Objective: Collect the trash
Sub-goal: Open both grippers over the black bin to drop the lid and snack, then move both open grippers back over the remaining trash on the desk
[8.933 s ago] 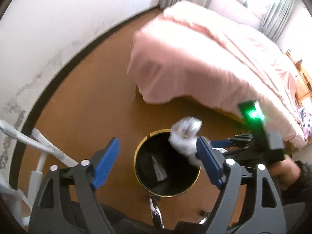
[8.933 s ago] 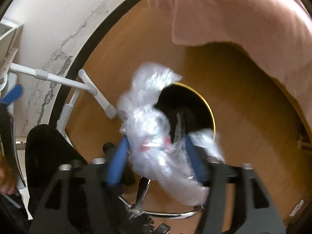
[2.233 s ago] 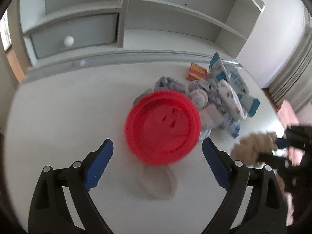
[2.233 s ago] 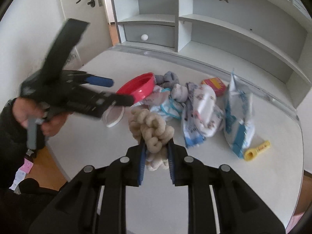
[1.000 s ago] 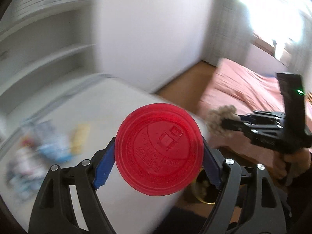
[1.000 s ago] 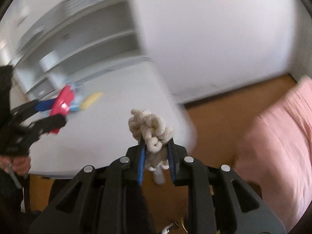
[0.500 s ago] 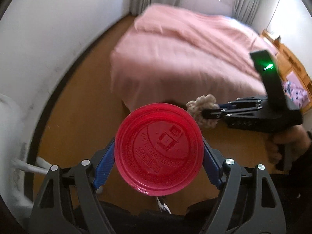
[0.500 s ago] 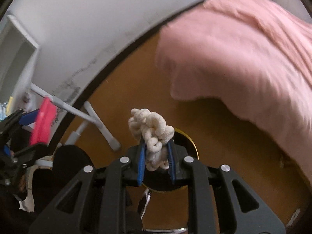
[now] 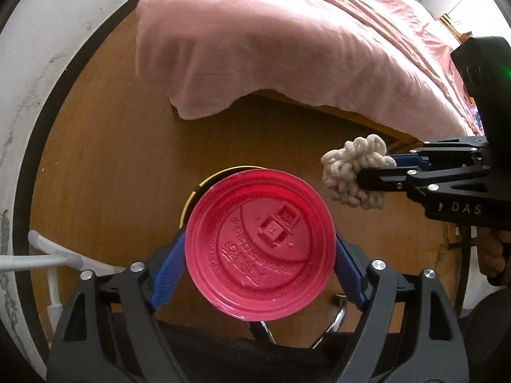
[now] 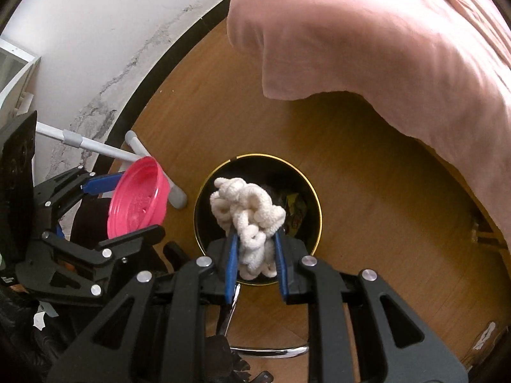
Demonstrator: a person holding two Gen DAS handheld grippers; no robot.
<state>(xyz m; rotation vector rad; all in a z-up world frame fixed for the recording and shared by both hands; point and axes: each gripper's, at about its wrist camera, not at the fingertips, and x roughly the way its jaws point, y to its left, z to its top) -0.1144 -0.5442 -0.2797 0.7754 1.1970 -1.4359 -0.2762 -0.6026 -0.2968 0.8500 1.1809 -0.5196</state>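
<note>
Our right hand-held gripper (image 10: 254, 255), pinching the cream knitted bundle (image 10: 247, 214), now hangs over the black bin (image 10: 314, 198) instead of the desk, while our left hand-held gripper's (image 9: 260, 252) jaws ease open around the red lid (image 9: 260, 249), so both drops look imminent.

The red lid (image 9: 260, 249) hides nearly all of the bin (image 9: 204, 180) ahead of the left fingers. The cream knotted cord (image 10: 247, 215) covers part of the bin interior; contents beside it are indistinct.
</note>
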